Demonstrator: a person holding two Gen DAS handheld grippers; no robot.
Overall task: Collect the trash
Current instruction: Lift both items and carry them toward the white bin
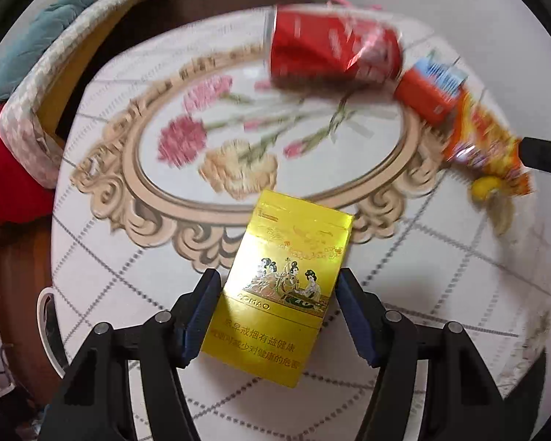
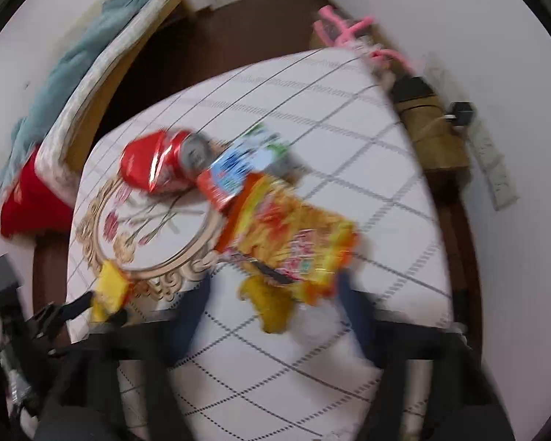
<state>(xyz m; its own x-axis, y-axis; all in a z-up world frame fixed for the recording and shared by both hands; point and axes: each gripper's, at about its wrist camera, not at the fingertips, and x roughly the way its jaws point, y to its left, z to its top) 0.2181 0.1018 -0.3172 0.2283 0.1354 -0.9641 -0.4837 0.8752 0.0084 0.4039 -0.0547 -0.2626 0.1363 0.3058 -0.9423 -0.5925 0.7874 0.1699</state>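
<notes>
Between the left gripper's (image 1: 279, 294) two dark blue pads sits a yellow cigarette pack (image 1: 281, 286), lying flat on the table (image 1: 103, 286) with its printed face up. The jaws are spread and straddle it: the left pad looks like it's right against the pack's edge, the right pad stands just off the other edge, so not really a pinch. Pretty sharp view here, you can read the gold lettering on the pack.

Farther out ahead of that gripper, across the flower-and-frame print on the tablecloth, a crushed red soda can (image 1: 330, 46) lies on its side. Just to its right is a red and blue carton (image 1: 429, 92), and next to that an orange snack wrapper (image 1: 485, 143) with a yellow peel (image 1: 492, 191) poking out below it.

The right wrist view is super blurry. The right gripper (image 2: 272, 301) has its fingers wide apart, with the snack wrapper and the yellow peel just ahead between the tips. Can't tell if anything's touching. A bed (image 2: 103, 51) with a teal blanket runs along the far left.
</notes>
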